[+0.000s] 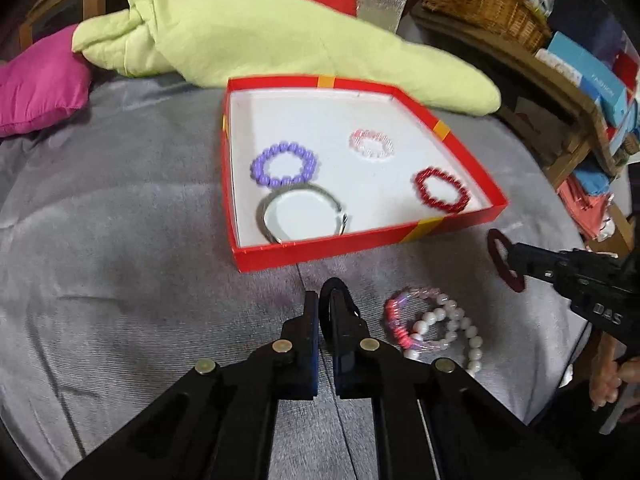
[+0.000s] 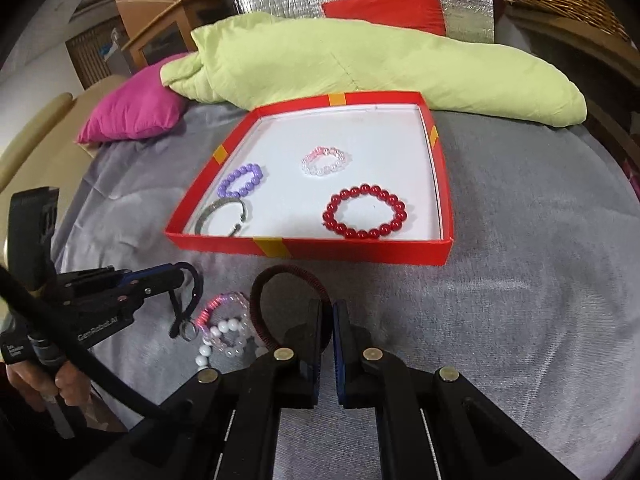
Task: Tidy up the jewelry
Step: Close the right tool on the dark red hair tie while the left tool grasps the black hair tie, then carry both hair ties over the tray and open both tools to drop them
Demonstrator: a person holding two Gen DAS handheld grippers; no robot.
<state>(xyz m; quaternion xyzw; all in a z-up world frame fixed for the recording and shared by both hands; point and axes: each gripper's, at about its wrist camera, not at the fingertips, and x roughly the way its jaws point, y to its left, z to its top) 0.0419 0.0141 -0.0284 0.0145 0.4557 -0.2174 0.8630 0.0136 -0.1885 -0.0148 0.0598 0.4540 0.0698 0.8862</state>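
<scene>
My left gripper (image 1: 320,300) is shut on a black cord bracelet (image 1: 340,292), just in front of the red box (image 1: 320,250). From the right wrist view the left gripper (image 2: 185,275) comes in from the left, and the black cord bracelet (image 2: 194,294) hangs from its tips. My right gripper (image 2: 328,309) is shut on a dark maroon band (image 2: 280,278), which arches up to the left of its fingers. Inside the white-lined box lie a purple bead bracelet (image 1: 284,164), a pale pink one (image 1: 372,144), a red bead bracelet (image 2: 365,212) and a silver bangle (image 1: 300,212).
A pink bracelet (image 1: 396,320) and a white bead bracelet (image 1: 452,328) lie tangled on the grey cover between the grippers. Behind the box are a light green quilt (image 1: 280,40), a magenta cushion (image 1: 40,84) and a red cushion (image 2: 388,10). Wicker baskets and wooden shelves (image 1: 520,52) stand at right.
</scene>
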